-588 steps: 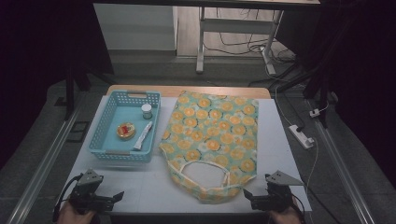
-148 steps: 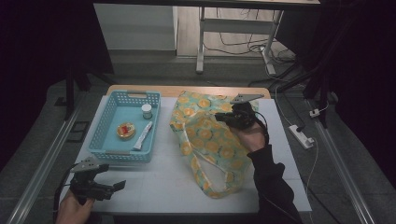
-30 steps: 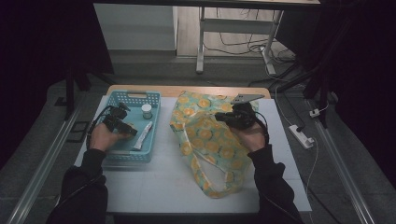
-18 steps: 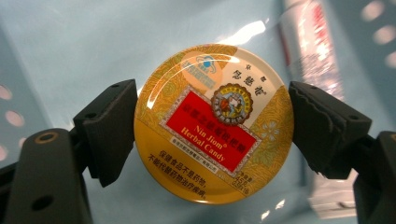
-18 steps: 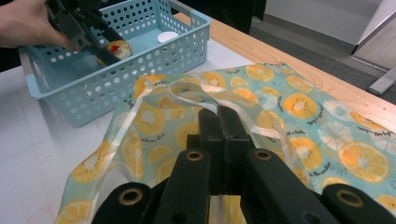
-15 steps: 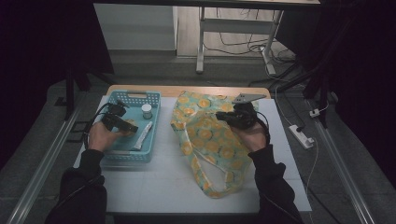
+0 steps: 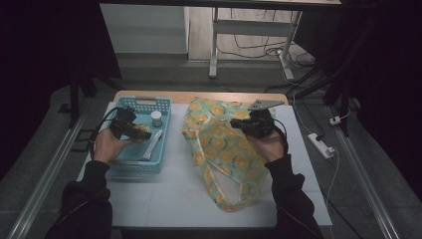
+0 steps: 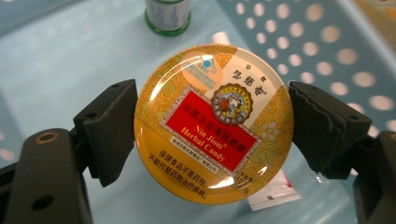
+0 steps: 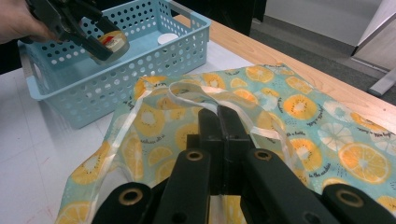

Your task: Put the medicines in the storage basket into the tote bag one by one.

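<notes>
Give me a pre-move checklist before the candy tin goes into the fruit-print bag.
1. Left gripper clamps the candy tin on both sides: ok.
2. Tin lifted off the floor of the blue basket: ok.
3. Right gripper shut on the bag handle: ok.
4. Fruit-print bag mouth held open wide enough for the tin: cannot tell.
5. Small bottle and sachet in the basket, apart from the tin: ok.

In the left gripper view the small bottle (image 8: 167,15) is cut off by the top edge and the white sachet (image 8: 273,193) lies mostly hidden under the candy tin (image 8: 212,122), while the bottle's label is too blurred to read.
</notes>
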Action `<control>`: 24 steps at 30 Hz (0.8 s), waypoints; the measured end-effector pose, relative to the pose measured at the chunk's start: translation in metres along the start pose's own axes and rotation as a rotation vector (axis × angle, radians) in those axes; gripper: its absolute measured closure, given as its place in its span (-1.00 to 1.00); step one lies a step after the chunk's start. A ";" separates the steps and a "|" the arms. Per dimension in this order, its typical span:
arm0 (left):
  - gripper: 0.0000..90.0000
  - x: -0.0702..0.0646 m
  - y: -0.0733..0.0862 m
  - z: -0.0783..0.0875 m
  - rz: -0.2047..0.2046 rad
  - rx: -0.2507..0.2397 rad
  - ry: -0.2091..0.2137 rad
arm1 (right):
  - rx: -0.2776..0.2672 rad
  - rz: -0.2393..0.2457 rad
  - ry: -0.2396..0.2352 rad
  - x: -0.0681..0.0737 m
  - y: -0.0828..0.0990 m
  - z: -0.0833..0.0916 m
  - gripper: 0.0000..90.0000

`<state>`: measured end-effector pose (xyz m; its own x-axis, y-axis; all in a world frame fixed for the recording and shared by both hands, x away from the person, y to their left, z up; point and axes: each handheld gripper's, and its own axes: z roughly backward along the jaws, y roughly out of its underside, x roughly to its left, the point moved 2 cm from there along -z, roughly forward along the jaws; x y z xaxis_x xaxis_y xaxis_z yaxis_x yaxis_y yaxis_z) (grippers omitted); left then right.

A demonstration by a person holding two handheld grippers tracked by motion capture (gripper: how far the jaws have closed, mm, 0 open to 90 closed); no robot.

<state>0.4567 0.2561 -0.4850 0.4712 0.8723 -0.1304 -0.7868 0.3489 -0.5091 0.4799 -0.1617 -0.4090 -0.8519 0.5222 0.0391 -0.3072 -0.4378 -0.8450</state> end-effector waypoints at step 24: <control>-0.55 -0.054 -0.008 0.029 -0.110 -0.074 0.141 | -0.001 -0.009 0.000 0.000 0.001 -0.002 1.00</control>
<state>0.4256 0.2162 -0.4489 0.6079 0.7720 -0.1856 -0.6984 0.4087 -0.5875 0.4808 -0.1608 -0.4111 -0.8492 0.5260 0.0465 -0.3140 -0.4322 -0.8453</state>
